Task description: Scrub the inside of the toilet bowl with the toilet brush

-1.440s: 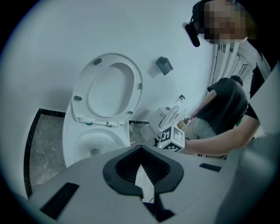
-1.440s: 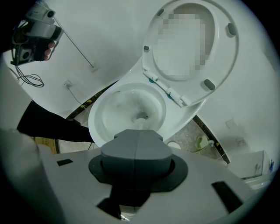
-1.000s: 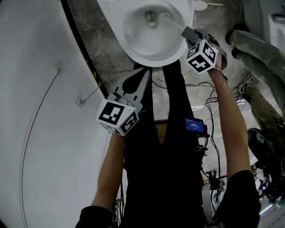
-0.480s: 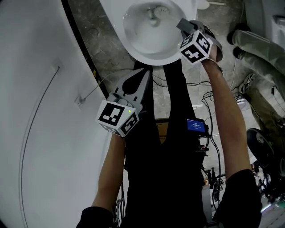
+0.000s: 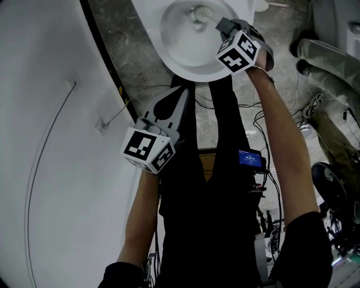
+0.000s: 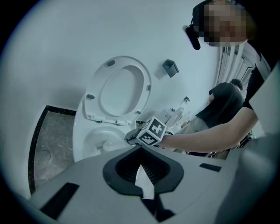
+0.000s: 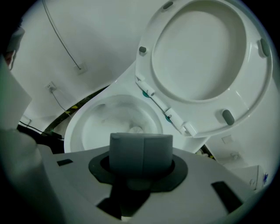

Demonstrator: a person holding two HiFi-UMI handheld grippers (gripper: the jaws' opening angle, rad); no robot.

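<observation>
Just over the toilet bowl rim (image 5: 191,72), right gripper (image 5: 222,25) clamped on toilet brush (image 6: 109,145); left gripper (image 5: 181,93) closed, well back.

Up top centre of the head view, the toilet bowl (image 5: 179,66) is open from above. The right gripper (image 5: 223,25) hangs over its right rim, clamped on the toilet brush (image 5: 198,12), which reaches down into the well, so the clear way in is over the left rim. At upper left a bare strip of grey floor (image 5: 112,39) runs between the bowl and the white wall (image 5: 45,169), and that wall shuts off the whole left side. In the right gripper view, the raised seat (image 7: 205,57) walls off the upper right, behind the bowl. Along the right of the head view, cables (image 5: 264,126) and a bystander's legs (image 5: 329,64) crowd the floor. Mid-frame, the left gripper (image 5: 183,93) has its jaws together and stops short of the near rim.
</observation>
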